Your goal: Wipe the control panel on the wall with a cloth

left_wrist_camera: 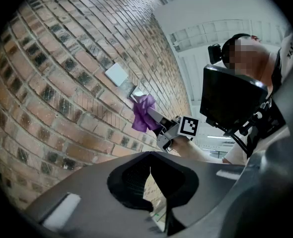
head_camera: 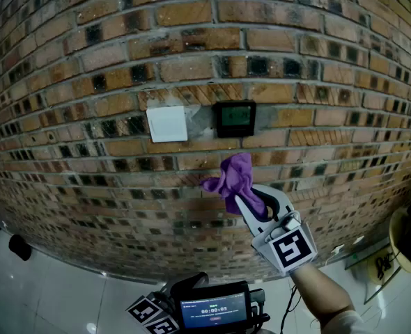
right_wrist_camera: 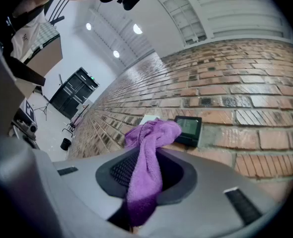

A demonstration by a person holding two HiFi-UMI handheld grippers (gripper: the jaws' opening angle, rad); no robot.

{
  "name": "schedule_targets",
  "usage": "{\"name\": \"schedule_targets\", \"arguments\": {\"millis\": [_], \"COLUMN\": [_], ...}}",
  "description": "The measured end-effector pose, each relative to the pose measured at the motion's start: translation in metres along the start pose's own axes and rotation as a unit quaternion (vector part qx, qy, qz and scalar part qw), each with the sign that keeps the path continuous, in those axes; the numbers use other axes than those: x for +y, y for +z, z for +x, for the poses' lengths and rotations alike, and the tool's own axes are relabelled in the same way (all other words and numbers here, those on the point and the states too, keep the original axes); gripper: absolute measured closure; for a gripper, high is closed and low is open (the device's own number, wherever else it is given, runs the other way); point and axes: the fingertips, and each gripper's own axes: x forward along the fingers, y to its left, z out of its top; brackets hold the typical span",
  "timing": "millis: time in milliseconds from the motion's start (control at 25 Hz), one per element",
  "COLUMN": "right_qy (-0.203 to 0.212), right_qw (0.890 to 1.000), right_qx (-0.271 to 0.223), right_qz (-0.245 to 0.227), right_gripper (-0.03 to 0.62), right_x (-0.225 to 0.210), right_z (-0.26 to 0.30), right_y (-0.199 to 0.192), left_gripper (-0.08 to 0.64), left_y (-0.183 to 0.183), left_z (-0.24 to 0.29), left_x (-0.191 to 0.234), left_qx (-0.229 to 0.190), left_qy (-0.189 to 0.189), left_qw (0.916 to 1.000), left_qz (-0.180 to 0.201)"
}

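A: How far along is the wiping?
B: Not begun, I judge. The right claw grips the purple cloth just below the control panel on the brick wall, apparently not touching.
A: Orientation?
B: Long axis follows the jaws, bunched end toward the panel. Left claw is closed, empty.

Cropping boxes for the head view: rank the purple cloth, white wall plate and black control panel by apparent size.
1. Purple cloth: largest, though it is held nearer the camera than the others.
2. White wall plate and black control panel: tied. They look about alike, so I won't rank them.
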Motion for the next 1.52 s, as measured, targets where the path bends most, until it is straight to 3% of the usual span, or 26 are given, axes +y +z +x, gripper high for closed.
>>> {"name": "schedule_targets", "arguments": {"millis": [360,760,1040,1520], "right_qy": [0.017,0.019,-0.005,-0.048], "right_qw": [0.997,0.994,0.995,0.993], "right_qx": [-0.056,-0.062,-0.053,-0.047], "right_qz": [-0.054,-0.083,-0.086,-0.102], "right_gripper": [0.497,0.497,0.497,0.495], "right_x": [0.005,0.001,-0.023,-0.064], "right_z": [0.069,0.134,0.136,0.100], "right_y": [0.047,0.065,0.063,0.058], "left_gripper": [0.571,0.571,0.571,0.571], "left_y": [0.003,0.005,0.008,0.000], "left_z": [-0.011,-0.010,-0.012,0.006], "left_x": [0.000,-0.001,0.002,-0.008], "left_qx": [-0.012,-0.018,-0.023,-0.008], "left_qy": [0.010,0.007,0.012,-0.015], "left_qw": [0.9999,0.9998,0.9997,0.9998], "left_qz": [0.000,0.000,0.002,-0.002]}}
